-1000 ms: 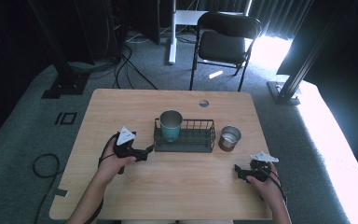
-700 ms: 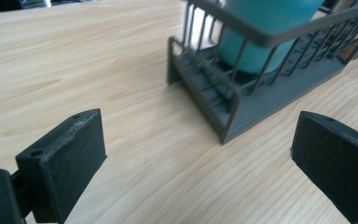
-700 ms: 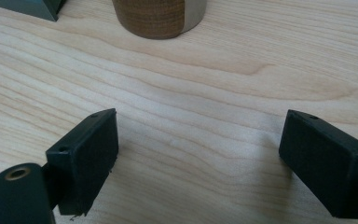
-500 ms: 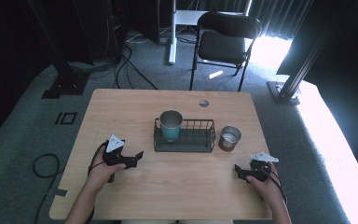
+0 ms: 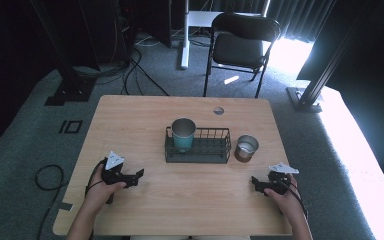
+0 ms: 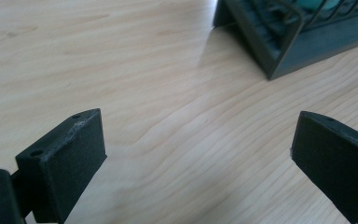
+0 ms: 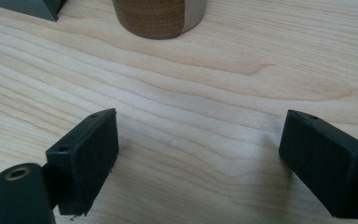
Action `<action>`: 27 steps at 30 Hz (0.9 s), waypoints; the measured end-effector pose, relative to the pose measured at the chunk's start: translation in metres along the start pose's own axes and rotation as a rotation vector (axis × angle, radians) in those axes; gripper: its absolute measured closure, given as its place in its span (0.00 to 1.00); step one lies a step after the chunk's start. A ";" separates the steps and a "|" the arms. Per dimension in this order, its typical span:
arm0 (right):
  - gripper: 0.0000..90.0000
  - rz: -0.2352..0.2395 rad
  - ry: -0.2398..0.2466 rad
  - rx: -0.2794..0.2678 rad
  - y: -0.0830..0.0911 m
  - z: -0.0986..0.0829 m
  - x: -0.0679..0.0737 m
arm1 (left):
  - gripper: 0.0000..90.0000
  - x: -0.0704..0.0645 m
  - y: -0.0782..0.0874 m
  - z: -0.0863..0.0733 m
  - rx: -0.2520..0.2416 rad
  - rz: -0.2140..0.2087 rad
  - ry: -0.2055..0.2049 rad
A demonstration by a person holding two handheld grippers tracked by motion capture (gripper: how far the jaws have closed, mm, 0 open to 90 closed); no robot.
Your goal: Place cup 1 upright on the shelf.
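Meanwhile, I held my left tongs [image 5: 139, 174] low over the wooden surface [image 5: 130, 120], jaws spread wide and gripping nothing; in the left gripper view the left tongs [image 6: 196, 158] framed only bare wood grain between their black pads. Ahead of them and off to their right sat the dark wire rack [image 5: 198, 148], whose near corner [image 6: 279, 42] showed at the top of that view. A teal cup with a metal rim [image 5: 183, 133] stood upright inside the rack, at the end nearer my left tongs.

My right tongs [image 5: 256, 183] rested near the surface's near edge, likewise wide open and empty. In the right gripper view the right tongs [image 7: 198, 161] had plain surface between the jaws. Just ahead of them stood a small metal cup with a wood-toned wrap [image 7: 158, 16], upright on the surface [image 5: 246, 148] just beside the rack's right end; whether it touched the rack I could not tell.

A black folding chair [image 5: 242, 42] stood on the carpet beyond the far edge of the surface.
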State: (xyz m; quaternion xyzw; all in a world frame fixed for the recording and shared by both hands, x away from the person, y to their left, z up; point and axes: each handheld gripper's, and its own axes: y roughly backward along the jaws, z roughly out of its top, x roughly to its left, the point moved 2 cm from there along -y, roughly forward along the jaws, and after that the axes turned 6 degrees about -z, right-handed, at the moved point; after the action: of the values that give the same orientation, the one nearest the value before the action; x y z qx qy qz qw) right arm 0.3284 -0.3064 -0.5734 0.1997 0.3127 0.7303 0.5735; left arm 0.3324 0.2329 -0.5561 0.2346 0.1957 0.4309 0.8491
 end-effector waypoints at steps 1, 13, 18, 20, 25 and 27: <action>0.13 0.000 0.000 0.000 0.000 0.000 0.000 | 0.04 0.001 0.001 -0.002 0.009 0.003 0.001; 0.13 0.000 0.000 0.000 0.000 0.000 0.000 | 0.04 0.015 0.017 -0.022 0.062 0.089 0.043; 0.13 0.000 0.000 0.000 0.000 0.000 0.000 | 0.04 0.021 0.025 -0.027 0.095 0.132 0.061; 0.13 0.000 0.000 0.000 0.000 0.000 0.000 | 0.04 0.023 0.026 -0.029 0.117 0.157 0.070; 0.13 0.000 0.001 0.000 0.000 0.000 0.000 | 0.04 0.026 0.026 -0.033 0.167 0.192 0.075; 0.13 0.000 0.000 0.000 0.000 0.000 0.000 | 0.04 0.026 0.026 -0.033 0.174 0.207 0.082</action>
State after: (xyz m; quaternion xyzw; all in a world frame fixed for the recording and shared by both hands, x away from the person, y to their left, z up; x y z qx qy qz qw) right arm 0.3284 -0.3064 -0.5734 0.1995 0.3127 0.7304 0.5735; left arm 0.3127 0.2756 -0.5721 0.3086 0.2417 0.5069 0.7677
